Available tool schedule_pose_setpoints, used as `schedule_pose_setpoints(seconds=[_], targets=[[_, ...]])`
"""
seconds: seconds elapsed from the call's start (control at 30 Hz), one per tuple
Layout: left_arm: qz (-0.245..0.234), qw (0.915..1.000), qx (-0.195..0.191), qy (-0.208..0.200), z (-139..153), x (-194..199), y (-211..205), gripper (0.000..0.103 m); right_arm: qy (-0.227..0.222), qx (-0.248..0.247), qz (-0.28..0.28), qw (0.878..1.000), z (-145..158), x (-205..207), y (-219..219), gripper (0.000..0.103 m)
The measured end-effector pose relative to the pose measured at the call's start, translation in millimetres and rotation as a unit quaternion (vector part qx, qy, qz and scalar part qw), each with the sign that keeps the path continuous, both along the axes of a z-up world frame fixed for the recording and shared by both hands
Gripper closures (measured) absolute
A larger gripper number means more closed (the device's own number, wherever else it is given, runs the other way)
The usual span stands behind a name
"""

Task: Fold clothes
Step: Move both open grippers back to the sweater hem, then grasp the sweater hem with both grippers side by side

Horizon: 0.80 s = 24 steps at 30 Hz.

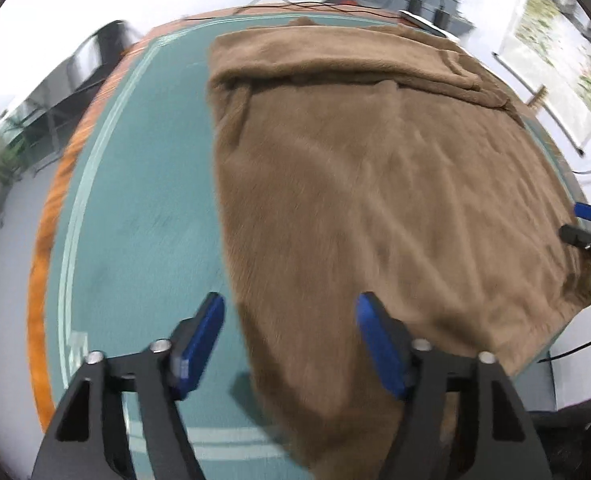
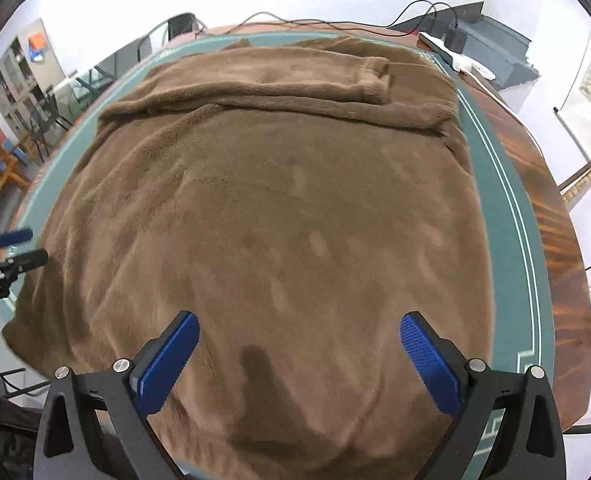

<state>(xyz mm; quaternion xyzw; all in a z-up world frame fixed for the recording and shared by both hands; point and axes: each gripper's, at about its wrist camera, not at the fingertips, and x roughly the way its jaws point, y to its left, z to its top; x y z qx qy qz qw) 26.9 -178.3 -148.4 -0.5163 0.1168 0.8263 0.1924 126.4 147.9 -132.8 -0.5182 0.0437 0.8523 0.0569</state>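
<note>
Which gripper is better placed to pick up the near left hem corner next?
Left. The left gripper hovers with jaws open astride the brown garment's left edge, while the right gripper is over its middle.

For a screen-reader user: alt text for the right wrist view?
A brown fleece garment lies spread over a green table mat, one sleeve folded across the far end. The right gripper hovers above, jaws open.

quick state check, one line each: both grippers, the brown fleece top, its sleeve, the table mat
left gripper: jaws open, empty, over the garment's left edge
right gripper: jaws open, empty, above the garment
brown fleece garment: spread flat, near hem unfolded
sleeve: folded across the far end
green mat: bare left of the garment
</note>
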Motion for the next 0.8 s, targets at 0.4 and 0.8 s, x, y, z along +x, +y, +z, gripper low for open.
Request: schedule_pose_setpoints(seconds=[0.4, 0.8], targets=[[0.064, 0.9978, -0.002, -0.013, -2.4, 84.4, -25.8, 0.057, 0.03, -0.029, 0.066, 0.997, -3.1, 72.1, 13.4, 0.001], [0.055, 0.998, 0.009, -0.028, -11.1, 94.2, -12.1, 0.069, 0.016, -0.009, 0.084, 0.996, -12.8, 117.6, 30.9, 0.001]])
